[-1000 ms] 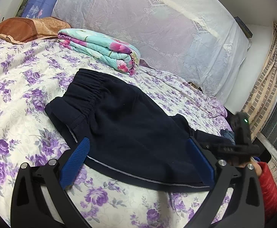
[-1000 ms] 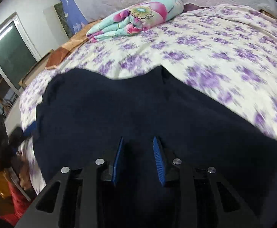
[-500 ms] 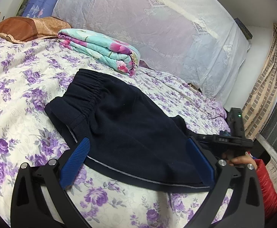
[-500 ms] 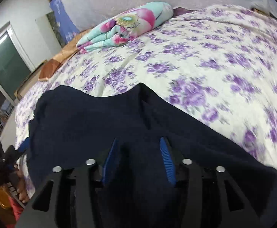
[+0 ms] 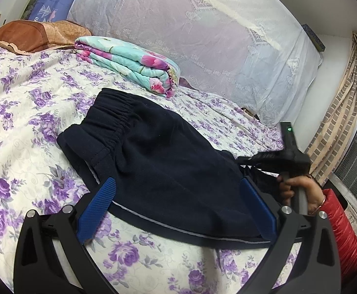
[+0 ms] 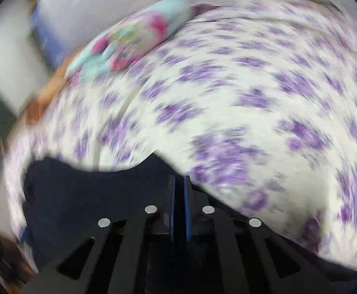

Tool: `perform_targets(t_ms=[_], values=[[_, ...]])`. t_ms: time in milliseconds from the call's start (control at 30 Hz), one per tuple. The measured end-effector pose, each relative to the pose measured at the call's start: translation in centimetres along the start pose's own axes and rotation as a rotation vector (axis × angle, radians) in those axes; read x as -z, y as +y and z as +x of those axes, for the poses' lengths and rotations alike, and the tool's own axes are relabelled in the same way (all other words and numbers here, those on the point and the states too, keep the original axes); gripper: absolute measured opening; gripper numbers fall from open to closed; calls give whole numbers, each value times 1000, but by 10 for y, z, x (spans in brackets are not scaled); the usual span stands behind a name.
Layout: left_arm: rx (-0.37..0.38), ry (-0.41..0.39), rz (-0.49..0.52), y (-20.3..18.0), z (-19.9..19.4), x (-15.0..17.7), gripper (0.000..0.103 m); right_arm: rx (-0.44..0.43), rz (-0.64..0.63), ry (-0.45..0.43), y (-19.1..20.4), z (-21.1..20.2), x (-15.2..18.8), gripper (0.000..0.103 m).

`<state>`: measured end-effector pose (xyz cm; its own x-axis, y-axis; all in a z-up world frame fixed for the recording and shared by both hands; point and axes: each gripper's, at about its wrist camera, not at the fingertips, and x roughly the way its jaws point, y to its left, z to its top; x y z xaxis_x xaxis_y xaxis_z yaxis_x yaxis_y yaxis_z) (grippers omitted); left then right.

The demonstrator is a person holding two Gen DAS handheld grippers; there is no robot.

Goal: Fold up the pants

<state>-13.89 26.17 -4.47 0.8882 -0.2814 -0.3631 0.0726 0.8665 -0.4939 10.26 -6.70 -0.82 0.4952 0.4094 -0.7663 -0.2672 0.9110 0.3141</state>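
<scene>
My bed [image 5: 19, 112] with its purple-flowered sheet fills both views. The dark pants [image 5: 168, 166] lie across the middle of the left-wrist frame, waistband toward upper left. My left gripper [image 5: 178, 210] stands wide open at the bottom edge, holding nothing, the pants just beyond its fingers. My right gripper [image 6: 179, 188] is closing, dark pants fabric pinched between its pads, low centre.
</scene>
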Motion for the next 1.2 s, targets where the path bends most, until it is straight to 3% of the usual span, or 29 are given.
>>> perform_targets(t_ms=[67, 100, 200, 267, 333, 400, 433, 500, 567, 700, 800, 867, 933, 1067, 1200], values=[[1, 0, -1, 0, 0, 0, 98, -34, -57, -46, 8, -17, 5, 43], [2, -1, -2, 0, 0, 0, 98, -36, -91, -54, 15, -22, 10, 44], [8, -3, -5, 1, -1, 0, 98, -104, -177, -33, 35, -33, 25, 59], [15, -4, -10, 2, -1, 0, 98, -142, -191, 24, 43, -21, 28, 61], [20, -5, -14, 3, -1, 0, 98, -98, -167, 60, 36, 3, 21, 60], [21, -4, -13, 3, 0, 0, 98, -104, -106, 50, 20, 18, 13, 42], [19, -3, -10, 3, 0, 0, 98, -99, -42, 21, 11, 15, 9, 41], [18, -2, -10, 3, 0, 0, 98, -92, -20, -34, 9, -1, 13, 53], [16, 0, -9, 3, 0, 0, 98, -75, -99, -109, 17, -34, 27, 58], [10, 1, -4, 2, 0, 0, 98, -121, -197, -182, 15, -93, 67, 75], [12, 0, -7, 2, 0, 0, 98, -130, -257, -112, 10, -102, 101, 81], [4, 2, -4, 1, 1, 0, 98, -110, -329, 27, 11, -75, 123, 86], [-5, 4, 8, 0, 1, 0, 98, -67, -418, -22, 20, -69, 142, 88], [39, -7, -20, 7, -2, 0, 98, -21, -461, -143, 40, -100, 149, 87], [36, -6, -19, 6, -2, 0, 98, 11, -605, -128, 70, -92, 165, 84]])
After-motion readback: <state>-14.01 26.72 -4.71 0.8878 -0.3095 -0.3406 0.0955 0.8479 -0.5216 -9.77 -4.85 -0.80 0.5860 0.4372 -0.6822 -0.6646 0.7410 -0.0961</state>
